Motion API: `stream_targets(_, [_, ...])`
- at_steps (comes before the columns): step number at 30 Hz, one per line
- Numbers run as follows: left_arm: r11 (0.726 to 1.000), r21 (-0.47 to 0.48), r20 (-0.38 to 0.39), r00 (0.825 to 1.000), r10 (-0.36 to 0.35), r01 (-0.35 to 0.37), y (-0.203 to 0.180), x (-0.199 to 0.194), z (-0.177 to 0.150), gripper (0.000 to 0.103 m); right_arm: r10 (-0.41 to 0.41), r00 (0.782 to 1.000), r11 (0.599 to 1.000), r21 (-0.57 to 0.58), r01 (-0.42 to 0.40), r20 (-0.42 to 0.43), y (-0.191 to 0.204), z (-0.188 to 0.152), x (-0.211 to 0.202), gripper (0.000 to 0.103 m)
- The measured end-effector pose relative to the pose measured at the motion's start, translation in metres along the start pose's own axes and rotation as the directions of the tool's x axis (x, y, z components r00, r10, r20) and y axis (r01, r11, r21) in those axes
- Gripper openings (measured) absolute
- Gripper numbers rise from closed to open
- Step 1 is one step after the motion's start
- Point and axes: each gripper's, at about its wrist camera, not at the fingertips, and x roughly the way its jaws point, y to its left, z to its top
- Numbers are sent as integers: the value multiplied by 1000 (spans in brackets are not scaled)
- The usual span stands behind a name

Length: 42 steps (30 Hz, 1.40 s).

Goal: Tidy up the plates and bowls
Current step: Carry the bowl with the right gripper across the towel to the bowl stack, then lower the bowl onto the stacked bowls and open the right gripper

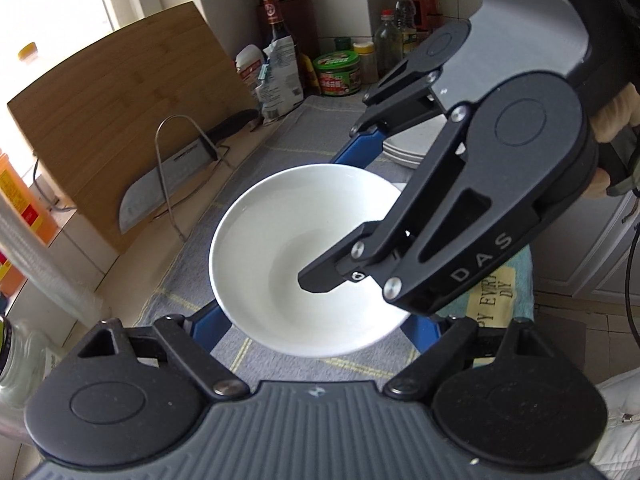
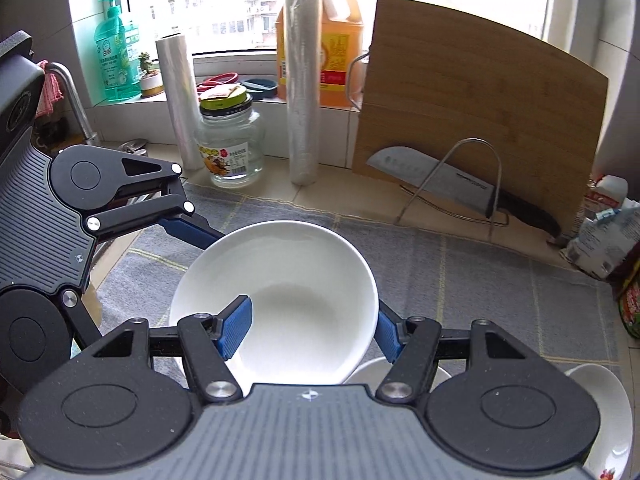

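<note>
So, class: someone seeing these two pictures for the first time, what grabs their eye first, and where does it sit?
First, the white bowl at the centre, held above the grey mat by both grippers: the right gripper has one finger inside the bowl and one outside, and the left gripper reaches around the bowl. Behind, a bamboo cutting board leans at the window, a cleaver in the wire rack before it.

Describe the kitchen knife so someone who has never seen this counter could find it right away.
Start at the big bamboo cutting board leaning upright against the wall under the window. At its foot stands a bent wire rack, and the knife lies across it with its broad grey blade flat against the board. It is the only blade there, with a black handle pointing away from the plastic-wrap rolls.
</note>
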Motion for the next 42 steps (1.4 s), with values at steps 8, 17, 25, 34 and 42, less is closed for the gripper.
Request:
stream_targets(8, [998,29,8,998,-60,60,-24,25,32,89,-64,998,996,54,64,-4,-36,-21,-20,70])
stream_targets(17, [993,33,-23,994,-111,111,-21,54,51,89,-83,996,990,113,85,-22,-63,-36,-21,70])
stream_targets(25, [990,15,-64,988,-140,141,-21,68,55,89,-61,996,988,138,69,-60,-73,-42,-6,70])
stream_targets(34, [984,-15,-93,980,-175,175,-18,75,56,89,-43,996,986,160,55,-78,-78,-46,2,70])
stream_targets(42, [980,-19,-117,973,-200,199,-17,82,52,89,-33,995,983,179,50,-99,-78,-52,9,70])
